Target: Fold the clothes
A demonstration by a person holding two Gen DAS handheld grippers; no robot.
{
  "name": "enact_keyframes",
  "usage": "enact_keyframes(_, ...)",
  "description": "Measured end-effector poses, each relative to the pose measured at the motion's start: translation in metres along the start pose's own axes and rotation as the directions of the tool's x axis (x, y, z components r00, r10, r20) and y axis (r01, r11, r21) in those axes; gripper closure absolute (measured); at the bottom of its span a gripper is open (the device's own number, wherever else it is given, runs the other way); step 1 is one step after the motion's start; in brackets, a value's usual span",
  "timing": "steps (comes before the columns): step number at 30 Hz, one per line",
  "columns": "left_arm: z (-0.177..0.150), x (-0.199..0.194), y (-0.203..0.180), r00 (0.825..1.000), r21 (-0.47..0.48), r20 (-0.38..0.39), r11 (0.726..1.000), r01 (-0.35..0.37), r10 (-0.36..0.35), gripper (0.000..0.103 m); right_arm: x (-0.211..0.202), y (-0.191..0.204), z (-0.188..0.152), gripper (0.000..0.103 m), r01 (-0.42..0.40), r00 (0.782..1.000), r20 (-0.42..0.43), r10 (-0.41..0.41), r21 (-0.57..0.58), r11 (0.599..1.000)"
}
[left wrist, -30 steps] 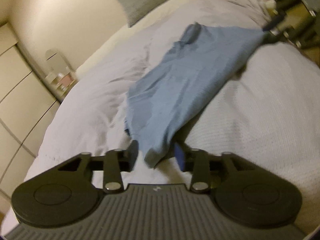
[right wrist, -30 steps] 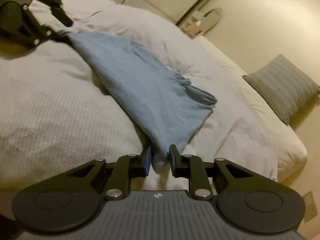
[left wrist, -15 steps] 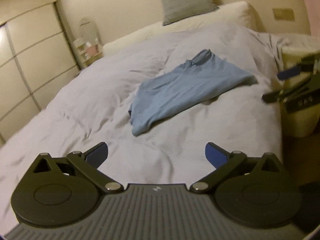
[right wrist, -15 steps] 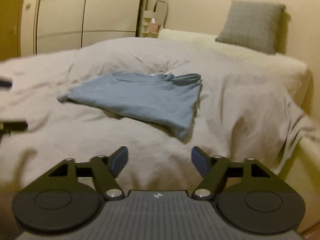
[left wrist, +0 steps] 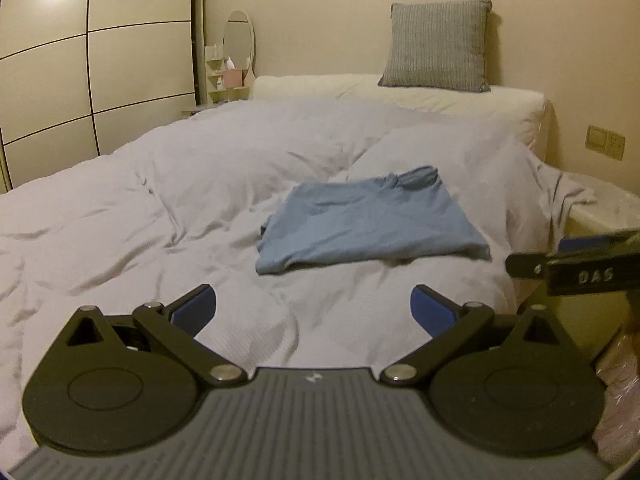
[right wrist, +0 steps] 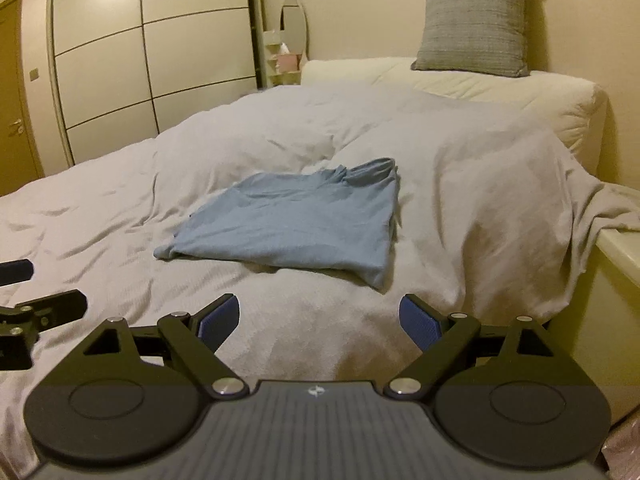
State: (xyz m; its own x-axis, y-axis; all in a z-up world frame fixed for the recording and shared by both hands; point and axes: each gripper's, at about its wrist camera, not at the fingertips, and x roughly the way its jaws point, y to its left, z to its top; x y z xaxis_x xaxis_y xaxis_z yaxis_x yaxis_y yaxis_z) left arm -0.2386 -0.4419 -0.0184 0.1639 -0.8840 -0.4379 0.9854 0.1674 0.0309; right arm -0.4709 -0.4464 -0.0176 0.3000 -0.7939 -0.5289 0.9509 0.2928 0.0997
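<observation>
The blue garment (left wrist: 370, 222) lies folded flat on the white duvet (left wrist: 160, 208) of the bed, ahead of both my tools and touching neither. My left hand-held gripper (left wrist: 313, 312) is held wide open above the near duvet, nothing between its blue pads (left wrist: 195, 312). My right hand-held gripper (right wrist: 319, 322) is likewise spread and empty, with the garment ahead and slightly to its left. Beyond the garment, a grey cushion (right wrist: 474, 24) leans against the wall. A wardrobe (right wrist: 152, 52) stands far left.
</observation>
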Motion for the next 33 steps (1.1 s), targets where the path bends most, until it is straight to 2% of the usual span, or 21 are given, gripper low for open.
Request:
enact_keyframes(5, 0.012, 0.003, 0.014, 0.999, -0.063, -0.026, 0.998, 0.019, -0.021, 0.001, -0.009, 0.013, 0.004, 0.014, 0.029, 1.000, 0.002, -0.029, 0.023, 0.999)
enact_keyframes(8, 0.018, 0.015, 0.017, 0.997, -0.082, -0.070, 0.996, 0.024, -0.029, 0.001, -0.008, 0.015, 0.007, 0.014, 0.061, 0.998, -0.009, -0.061, 0.025, 0.998)
enact_keyframes(15, 0.013, 0.040, 0.014, 0.989, -0.122, -0.106, 0.989, 0.087, -0.100, 0.001, -0.004, 0.015, 0.011, 0.014, 0.124, 0.991, -0.045, -0.123, 0.032, 0.992)
enact_keyframes(18, 0.009, 0.051, 0.009, 0.987, -0.121, -0.122, 0.989, 0.090, -0.105, 0.001, -0.002, 0.015, 0.012, 0.014, 0.151, 0.987, -0.061, -0.148, 0.035, 0.988)
enact_keyframes(33, 0.001, 0.089, 0.004, 0.978, -0.108, -0.180, 0.990, 0.088, -0.106, 0.001, 0.025, 0.018, 0.006, 0.014, 0.150, 0.984, -0.101, -0.147, 0.024, 0.988)
